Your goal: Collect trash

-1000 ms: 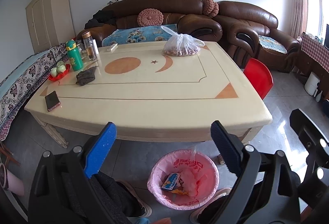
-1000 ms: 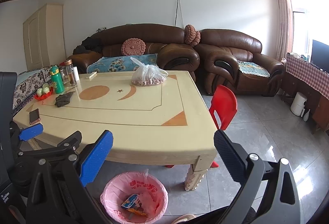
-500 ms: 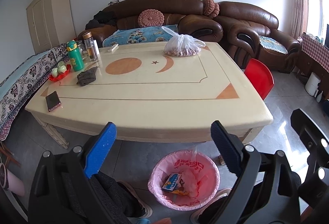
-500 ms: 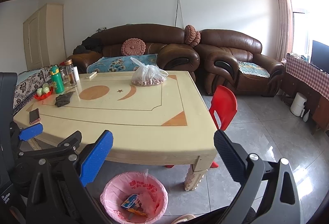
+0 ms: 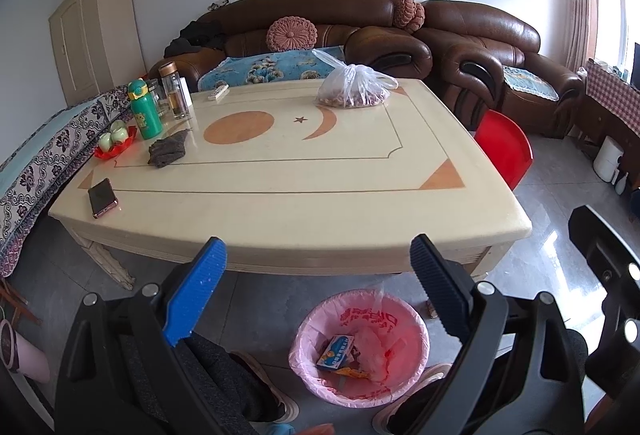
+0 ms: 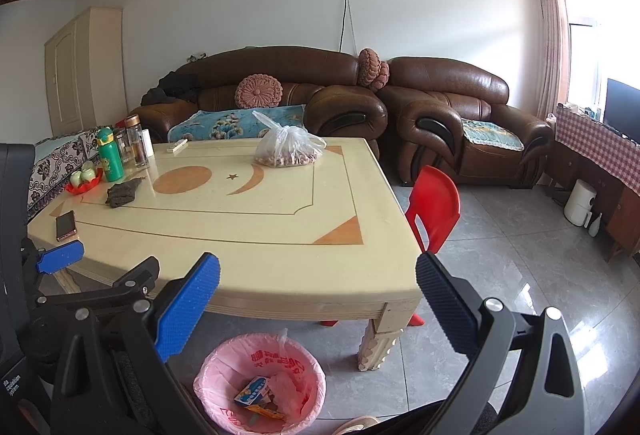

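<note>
A trash bin with a pink liner stands on the floor in front of the table; it also shows in the right wrist view. It holds a small blue and orange box and crumpled wrappers. My left gripper is open and empty, held above the bin near the table's front edge. My right gripper is open and empty, to the right of the left one, also above the bin. A clear plastic bag of nuts lies at the far side of the cream table.
On the table's left side are a phone, a dark cloth, a green bottle, a glass bottle and a red dish with fruit. A red plastic chair stands right of the table. Brown sofas line the back wall.
The left wrist view has shifted very slightly; both grippers stay open and empty. Nothing on the table or in the bin has moved.
</note>
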